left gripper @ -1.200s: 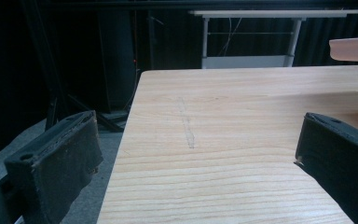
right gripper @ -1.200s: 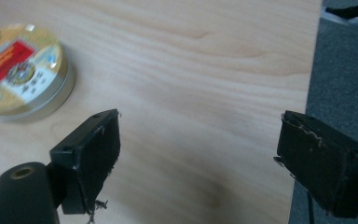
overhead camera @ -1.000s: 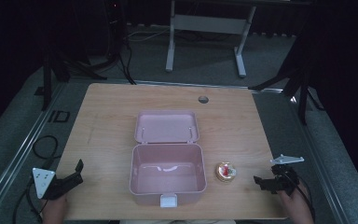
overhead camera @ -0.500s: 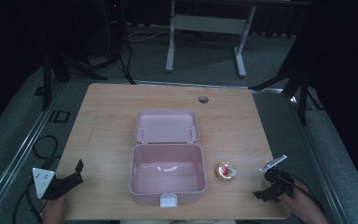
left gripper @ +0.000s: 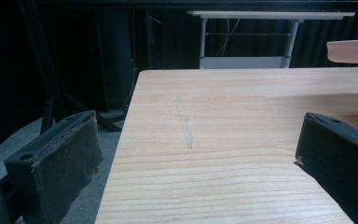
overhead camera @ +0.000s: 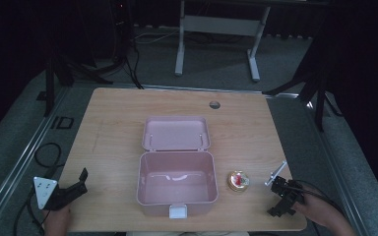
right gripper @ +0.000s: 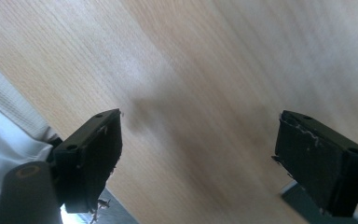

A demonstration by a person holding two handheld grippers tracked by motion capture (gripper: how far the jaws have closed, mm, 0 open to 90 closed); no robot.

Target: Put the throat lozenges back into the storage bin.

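An open pink box (overhead camera: 176,155) stands at the table's front middle, its lid (overhead camera: 175,132) laid back behind it; the same lid (left gripper: 354,50) pokes in at the top right of the left gripper view. A small round gold-rimmed item with a red centre (overhead camera: 238,181) sits just right of the box. My left gripper (overhead camera: 81,183) rests at the front left corner, open and empty (left gripper: 196,154), aimed along the table's left edge. My right gripper (overhead camera: 275,210) is at the front right corner, tipped down at the wood, open and empty (right gripper: 196,154).
The wooden table (overhead camera: 113,128) has a round cable hole (overhead camera: 214,104) at the back. A white cloth (right gripper: 0,140) shows past the table edge. A white desk frame (overhead camera: 216,24) stands behind on the grey floor, with cables (overhead camera: 44,152) at left.
My right gripper has dropped toward the table's front edge and turned from pointing left to pointing down and toward the person. The left gripper, the box and the small item have stayed put.
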